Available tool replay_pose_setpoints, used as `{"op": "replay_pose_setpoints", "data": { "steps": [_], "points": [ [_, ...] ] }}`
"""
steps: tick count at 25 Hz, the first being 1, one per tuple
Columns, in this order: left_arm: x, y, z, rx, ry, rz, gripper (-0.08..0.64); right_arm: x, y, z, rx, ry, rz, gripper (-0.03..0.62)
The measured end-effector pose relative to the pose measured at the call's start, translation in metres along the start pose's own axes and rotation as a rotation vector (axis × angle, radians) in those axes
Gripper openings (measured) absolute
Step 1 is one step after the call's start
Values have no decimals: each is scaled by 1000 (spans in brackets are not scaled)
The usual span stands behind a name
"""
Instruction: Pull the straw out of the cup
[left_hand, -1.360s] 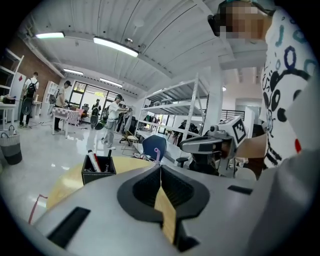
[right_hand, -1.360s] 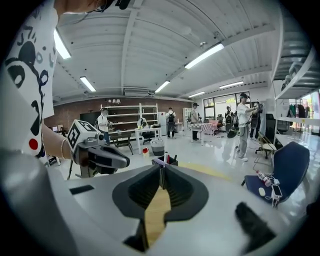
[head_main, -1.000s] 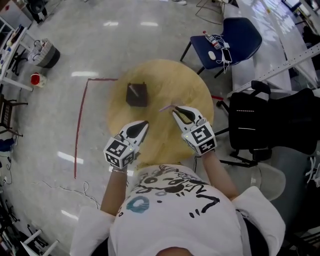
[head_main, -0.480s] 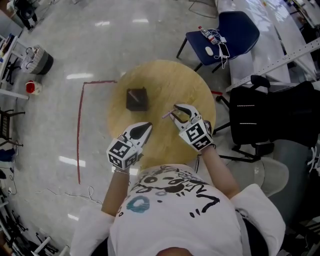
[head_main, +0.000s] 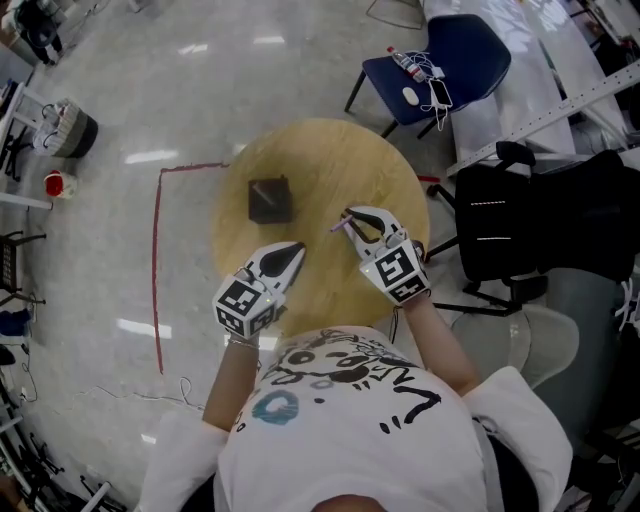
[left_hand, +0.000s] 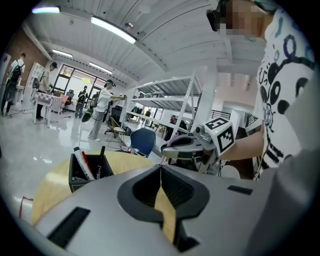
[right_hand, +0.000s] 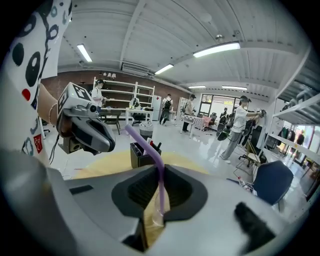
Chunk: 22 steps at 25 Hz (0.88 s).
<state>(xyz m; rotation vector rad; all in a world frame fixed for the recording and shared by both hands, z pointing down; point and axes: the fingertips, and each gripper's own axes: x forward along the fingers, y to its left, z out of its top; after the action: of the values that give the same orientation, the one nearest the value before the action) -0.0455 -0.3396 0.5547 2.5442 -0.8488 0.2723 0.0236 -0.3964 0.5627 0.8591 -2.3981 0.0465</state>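
The round desk (head_main: 330, 160) sat mid-frame, its top bare around both claws and its lower edge just beneath them. A black pen holder (head_main: 270, 200) stood left of centre, well apart. The right claw (head_main: 352, 222) was clamped on the purple straw (head_main: 337, 226), which projected leftward past its tips. The left claw (head_main: 293, 248) was closed on nothing.

one straw (right_hand: 160, 185), one box (head_main: 271, 200), two claws (head_main: 290, 249) (head_main: 350, 216)
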Motion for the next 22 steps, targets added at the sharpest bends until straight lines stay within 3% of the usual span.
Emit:
{"op": "replay_pose_setpoints", "data": {
  "steps": [13, 22],
  "points": [
    [-13, -16, 33, 51, -56, -3, 17, -65, -22, 53, 91, -175, -113, 49],
    [-25, -40, 71, 124, -100, -16, 17, -120, -26, 91, 152, -290, -131, 48]
  ]
}}
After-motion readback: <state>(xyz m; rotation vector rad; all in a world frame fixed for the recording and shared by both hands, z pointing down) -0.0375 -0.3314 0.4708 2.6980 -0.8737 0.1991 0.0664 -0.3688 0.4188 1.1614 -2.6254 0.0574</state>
